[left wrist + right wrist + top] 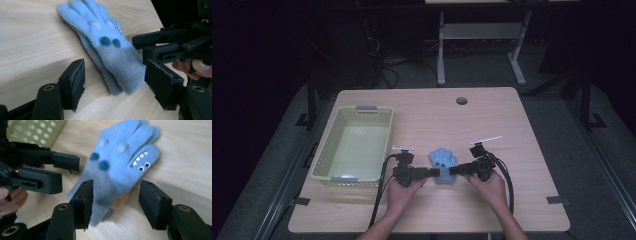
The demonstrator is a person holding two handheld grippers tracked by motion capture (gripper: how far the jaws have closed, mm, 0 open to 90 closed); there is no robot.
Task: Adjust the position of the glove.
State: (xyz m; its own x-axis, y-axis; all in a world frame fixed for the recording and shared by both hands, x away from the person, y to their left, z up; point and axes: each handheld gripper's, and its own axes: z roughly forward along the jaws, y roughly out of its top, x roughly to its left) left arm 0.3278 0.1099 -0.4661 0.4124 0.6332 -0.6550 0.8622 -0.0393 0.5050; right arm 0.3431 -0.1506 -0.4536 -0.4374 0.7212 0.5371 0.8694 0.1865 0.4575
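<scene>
A blue glove (443, 165) lies flat on the wooden desk (492, 125), near the front edge and about at the middle of its width, with the fingers pointing away from the person and the cuff toward the person. In the right gripper view it has small white teeth, two little eyes and dark blue dots on it, and it seems that two gloves lie one on the other, but I cannot tell this for sure. The left gripper (432, 172) comes to the cuff from the left side and the right gripper (455, 170) from the right side, so the two point at each other with the cuff between them. In the left gripper view the jaws stand apart on both sides of the cuff end, and the pads do not press on the wool; the other gripper (160, 46) is seen just beside the glove, very near. In the right gripper view the jaws are also apart, with the lower part of the glove between them, not clamped. Each gripper stands close in the way of the other at the cuff. To the left of the glove, well apart from it, a pale yellow basket (324, 155) with holes in its walls stands on the desk. A round hole (461, 100) is in the desk far behind the glove.
</scene>
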